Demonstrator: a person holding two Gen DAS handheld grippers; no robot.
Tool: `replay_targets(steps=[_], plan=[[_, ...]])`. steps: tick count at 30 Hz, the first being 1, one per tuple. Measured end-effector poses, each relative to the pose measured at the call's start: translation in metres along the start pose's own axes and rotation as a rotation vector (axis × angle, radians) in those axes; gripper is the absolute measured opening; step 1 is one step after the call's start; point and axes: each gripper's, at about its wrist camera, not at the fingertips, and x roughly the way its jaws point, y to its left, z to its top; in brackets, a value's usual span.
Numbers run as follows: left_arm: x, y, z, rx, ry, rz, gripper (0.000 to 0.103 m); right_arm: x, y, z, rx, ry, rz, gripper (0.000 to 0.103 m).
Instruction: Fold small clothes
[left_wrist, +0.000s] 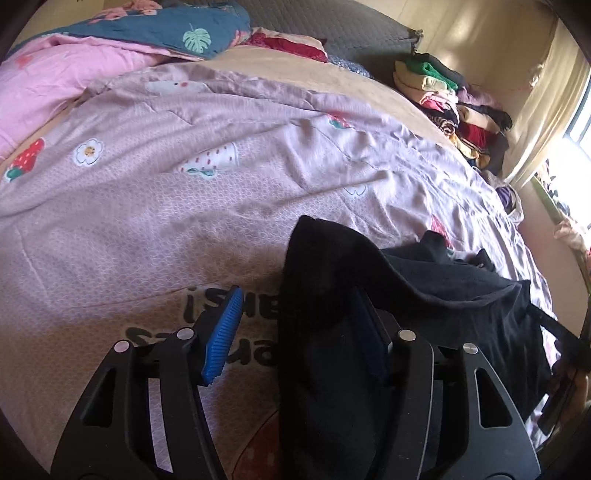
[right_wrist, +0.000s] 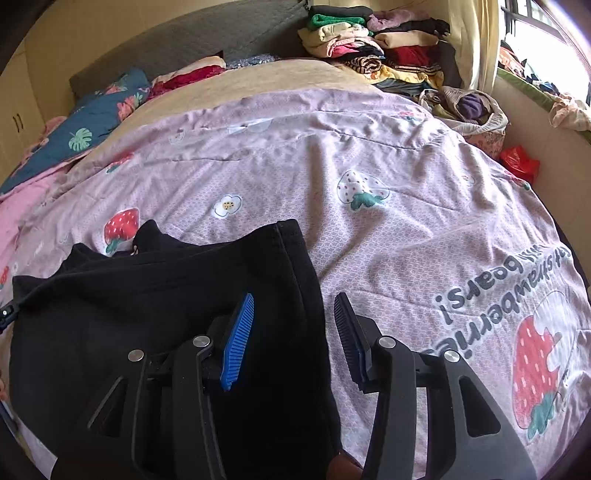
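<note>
- While the black garment (right_wrist: 177, 295) lay on the strawberry-print quilt (right_wrist: 388, 236) near the bed's front edge, the left hand-held gripper (left_wrist: 295, 332) stood with its jaws spread and nothing pinched; cloth was draped over its right finger and hid that pad.
- Spread just as wide, the right hand-held gripper (right_wrist: 295, 336) straddled the garment's right hem, its left pad (right_wrist: 238, 339) over the fabric and its right pad over bare quilt.
- 1 risk, as I judged it, was that cloth hung on the left finger would drag when that gripper moved, bunching the garment and spoiling any fold.
- Another was that a right-hand pinch at the hem would catch the quilt beneath as well, since both were soft and lay touching.
- Only the left wrist view showed the cloth riding up over the tool, plus a dark strap (left_wrist: 554, 325) trailing toward the bed's right edge.
- Only the right wrist view showed the straight stitched hem (right_wrist: 291, 236) and the flat spread of the garment, and a red bag (right_wrist: 521, 162) beyond the bed's right edge.
- Both views showed the stack of folded clothes (right_wrist: 369, 44) at the bed's far right corner.
</note>
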Motion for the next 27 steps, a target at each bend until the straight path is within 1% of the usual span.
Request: replay_targets(steps=[1, 2, 3, 4, 8, 10, 12, 17, 19, 21, 23, 25, 26, 27], plan=[[0.002, -0.002, -0.001, 0.014, -0.006, 0.006, 0.026, 0.002, 0.001, 0.000, -0.010, 0.002, 0.000, 0.024], [0.002, -0.002, -0.002, 0.018, -0.008, 0.001, 0.006, 0.002, 0.002, -0.001, -0.020, -0.001, -0.003, 0.015], [0.002, -0.001, -0.003, 0.012, -0.010, -0.003, 0.005, 0.000, 0.003, -0.001, -0.023, -0.011, -0.001, 0.009], [-0.002, 0.000, -0.003, 0.006, -0.027, -0.015, 0.005, -0.003, 0.002, -0.001, -0.017, -0.023, 0.010, 0.007], [-0.024, 0.002, 0.003, -0.012, -0.100, -0.050, 0.003, -0.025, -0.011, 0.005, 0.051, -0.099, 0.057, 0.006], [-0.028, 0.002, 0.005, -0.018, -0.119, -0.054, 0.003, -0.029, -0.019, 0.012, 0.091, -0.118, 0.081, 0.006], [-0.024, 0.002, 0.006, -0.016, -0.115, -0.038, 0.003, -0.026, -0.021, 0.015, 0.106, -0.111, 0.079, 0.006], [-0.010, 0.007, 0.003, -0.033, -0.077, -0.020, 0.003, -0.003, -0.017, 0.009, 0.093, -0.056, 0.030, 0.006], [-0.009, 0.005, 0.002, -0.019, -0.068, -0.012, 0.004, -0.001, -0.019, 0.005, 0.112, -0.058, 0.035, 0.007], [-0.011, 0.002, 0.001, -0.009, -0.068, -0.003, 0.008, -0.003, -0.020, 0.002, 0.128, -0.058, 0.044, 0.007], [-0.013, -0.001, 0.001, 0.008, -0.065, 0.010, 0.008, -0.008, -0.018, -0.001, 0.123, -0.062, 0.048, 0.008], [-0.016, -0.003, 0.000, 0.018, -0.060, 0.015, 0.009, -0.012, -0.017, -0.003, 0.112, -0.063, 0.043, 0.015], [-0.017, -0.003, 0.000, 0.021, -0.059, 0.016, 0.010, -0.014, -0.017, -0.005, 0.105, -0.063, 0.037, 0.016], [-0.019, -0.003, -0.001, 0.022, -0.058, 0.018, 0.014, -0.017, -0.018, -0.007, 0.101, -0.063, 0.037, 0.018]])
